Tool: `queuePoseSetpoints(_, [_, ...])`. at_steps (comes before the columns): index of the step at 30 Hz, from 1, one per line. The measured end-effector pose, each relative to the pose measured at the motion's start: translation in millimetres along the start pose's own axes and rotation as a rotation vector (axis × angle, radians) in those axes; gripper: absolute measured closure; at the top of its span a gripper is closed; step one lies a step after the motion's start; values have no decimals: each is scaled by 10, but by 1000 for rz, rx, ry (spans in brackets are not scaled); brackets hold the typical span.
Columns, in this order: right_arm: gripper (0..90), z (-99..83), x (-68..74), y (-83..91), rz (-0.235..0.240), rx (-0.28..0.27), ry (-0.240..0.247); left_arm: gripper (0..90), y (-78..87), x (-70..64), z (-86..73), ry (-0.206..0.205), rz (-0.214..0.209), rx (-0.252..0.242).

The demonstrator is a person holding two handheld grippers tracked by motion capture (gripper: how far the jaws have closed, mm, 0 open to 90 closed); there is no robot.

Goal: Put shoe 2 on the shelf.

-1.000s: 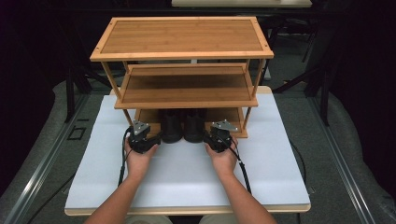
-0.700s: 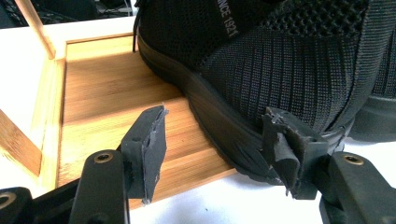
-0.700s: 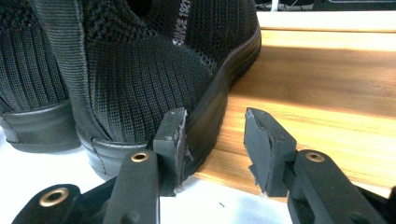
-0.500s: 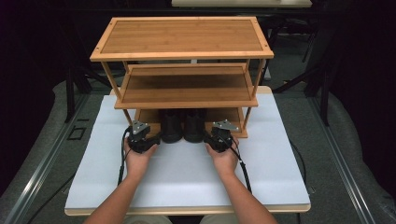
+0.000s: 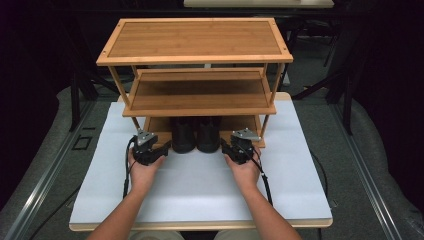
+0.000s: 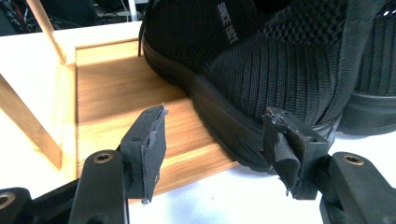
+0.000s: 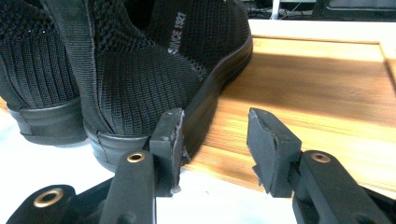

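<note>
Both the left gripper (image 6: pixel 215 140) and right gripper (image 7: pixel 215 144) are held open, empty, beside the heels of two black shoes (image 5: pixel 196 135) on the rack's bottom shelf (image 6: pixel 121 98).

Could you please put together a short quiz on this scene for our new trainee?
1. True or false: the shoes stand on the top shelf of the rack.
2. What do the jaws of the left tongs hold? A) a shoe's heel B) nothing C) a rack post
3. Fill in: in the right gripper view, the right tongs are open beside the ___ of a shoe.

Key
1. False: they stand side by side on the bottom shelf, heels toward the person.
2. B: the jaws stand open, one against the sole's edge, nothing clamped.
3. Heel.
</note>
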State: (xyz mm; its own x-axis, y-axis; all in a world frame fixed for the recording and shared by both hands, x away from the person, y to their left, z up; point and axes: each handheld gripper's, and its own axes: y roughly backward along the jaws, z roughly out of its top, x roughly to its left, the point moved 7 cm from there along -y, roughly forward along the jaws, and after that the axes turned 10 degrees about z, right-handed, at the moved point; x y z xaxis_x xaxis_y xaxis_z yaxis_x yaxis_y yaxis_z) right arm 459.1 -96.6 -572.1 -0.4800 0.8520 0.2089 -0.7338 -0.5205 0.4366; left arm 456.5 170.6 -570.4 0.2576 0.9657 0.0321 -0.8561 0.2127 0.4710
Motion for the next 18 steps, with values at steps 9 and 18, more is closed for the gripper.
queuePoseSetpoints(9, [546,34,-10,187,9,-22,16,396,181,77,48,-12,-11,-20])
queuePoseSetpoints(18, [535,27,17,371,40,-44,12,392,364,177,35,-13,-23,-32])
